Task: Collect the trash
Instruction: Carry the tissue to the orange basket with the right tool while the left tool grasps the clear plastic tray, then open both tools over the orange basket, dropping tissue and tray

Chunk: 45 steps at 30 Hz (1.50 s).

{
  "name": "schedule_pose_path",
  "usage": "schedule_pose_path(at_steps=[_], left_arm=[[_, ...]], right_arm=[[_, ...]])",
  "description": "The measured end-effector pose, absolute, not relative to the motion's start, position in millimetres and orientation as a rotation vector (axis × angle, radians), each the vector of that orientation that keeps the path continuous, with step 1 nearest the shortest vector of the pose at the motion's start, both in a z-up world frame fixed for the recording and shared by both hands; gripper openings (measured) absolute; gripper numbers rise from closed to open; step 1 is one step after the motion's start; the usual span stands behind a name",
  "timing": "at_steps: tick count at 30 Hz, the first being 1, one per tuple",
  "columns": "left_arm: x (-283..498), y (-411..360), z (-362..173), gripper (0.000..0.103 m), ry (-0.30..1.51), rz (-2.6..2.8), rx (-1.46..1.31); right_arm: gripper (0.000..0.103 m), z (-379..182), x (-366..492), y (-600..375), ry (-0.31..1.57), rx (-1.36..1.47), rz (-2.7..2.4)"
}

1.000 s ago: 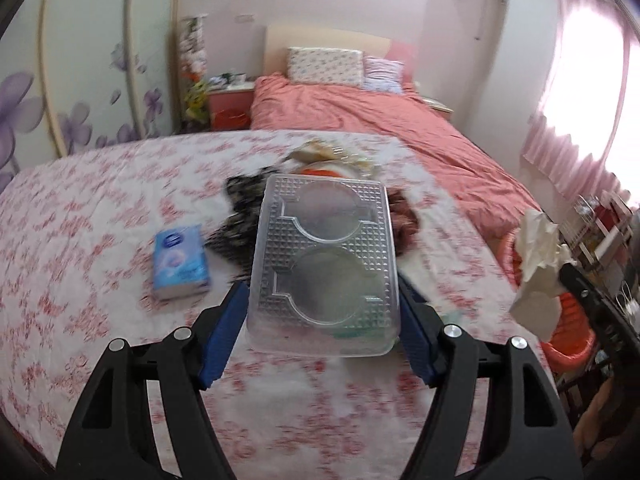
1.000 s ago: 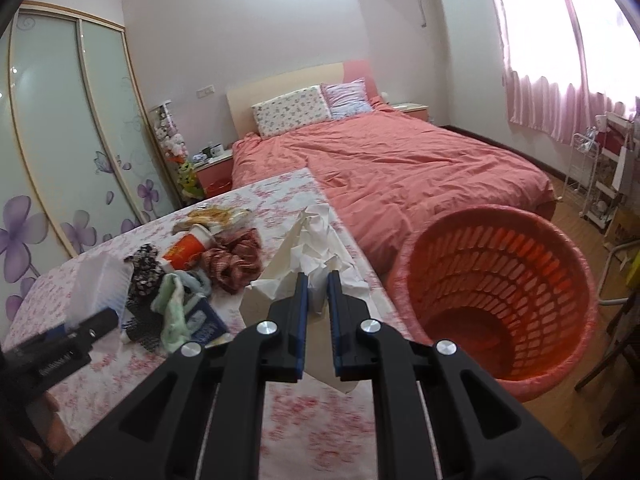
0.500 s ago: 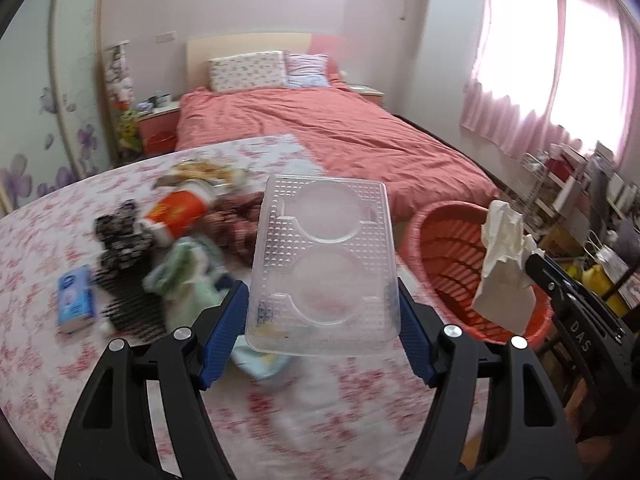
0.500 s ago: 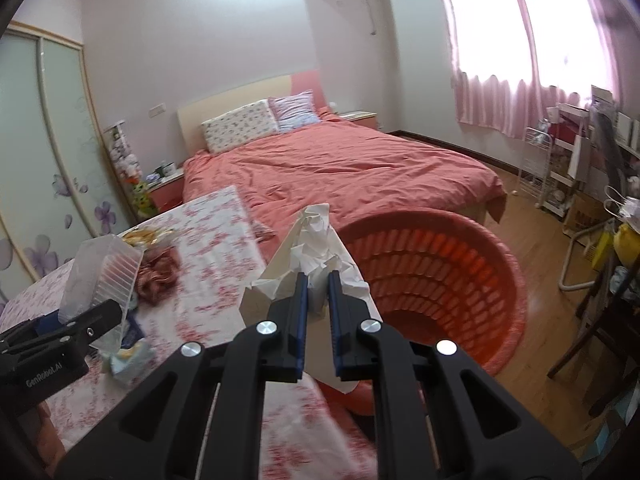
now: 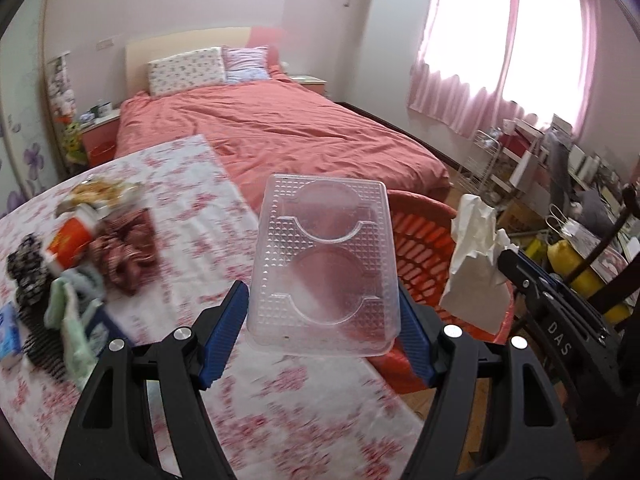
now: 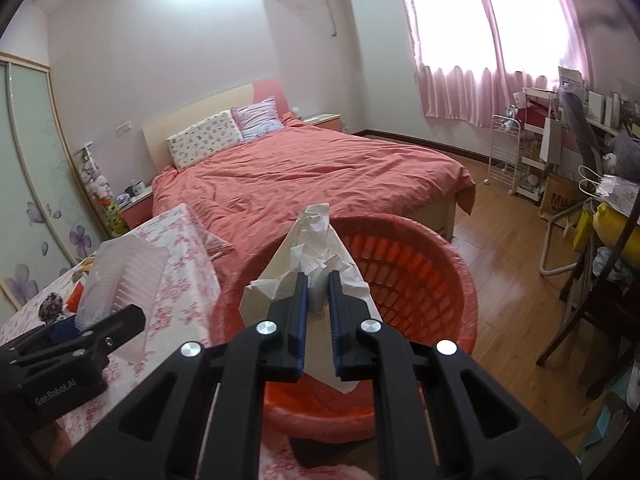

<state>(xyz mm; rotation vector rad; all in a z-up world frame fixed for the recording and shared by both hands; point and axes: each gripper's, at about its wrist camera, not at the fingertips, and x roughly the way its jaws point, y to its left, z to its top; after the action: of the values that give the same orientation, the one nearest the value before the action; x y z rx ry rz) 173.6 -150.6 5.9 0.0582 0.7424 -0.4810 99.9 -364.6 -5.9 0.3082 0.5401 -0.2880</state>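
A coral-covered bed (image 6: 304,168) fills the middle of the frame, under pink curtains (image 6: 492,92) at upper right. Lower left, a counter (image 5: 208,216) in a floral cloth carries a heap of scrunchies, rags and a red cup (image 5: 68,240). Just beside its edge, at centre right, an orange slatted basket (image 6: 432,280) stands on the wood floor. The left claw (image 5: 324,320), bottom centre, clamps a clear plastic container (image 5: 326,264) by its long sides, above the counter's edge and the basket's near rim. The right claw (image 6: 318,296), nearly pressed together, pinches crumpled white tissue paper (image 6: 312,240) directly over the basket's open mouth.
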Motion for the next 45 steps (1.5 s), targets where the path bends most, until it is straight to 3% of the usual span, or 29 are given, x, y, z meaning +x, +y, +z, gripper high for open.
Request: schedule_pose_path(at_steps=[25,30,32,38,45], left_arm=[[188.6,-225.6,-15.0,0.071,0.779,-0.632,0.125],[191.0,-228.4,-22.3,0.073,0.796,-0.628,0.134],[191.8,-228.5,-25.1,0.076,0.81,-0.622,0.132],[189.7,-221.6,-28.3,0.077,0.83,-0.585,0.133],[180.4,-182.4,-16.4,0.077,0.804,-0.503,0.122]], right_arm=[[0.012,-21.3,118.5,-413.5,0.546,0.37,-0.324],[0.018,-26.3,120.3,-423.9,0.551,0.4,-0.313],[0.027,-28.5,120.0,-426.3,0.554,0.408,-0.316],[0.04,-29.3,111.2,-426.5,0.55,0.395,-0.347],[0.043,-19.8,101.7,-407.7,0.556,0.324,-0.353]])
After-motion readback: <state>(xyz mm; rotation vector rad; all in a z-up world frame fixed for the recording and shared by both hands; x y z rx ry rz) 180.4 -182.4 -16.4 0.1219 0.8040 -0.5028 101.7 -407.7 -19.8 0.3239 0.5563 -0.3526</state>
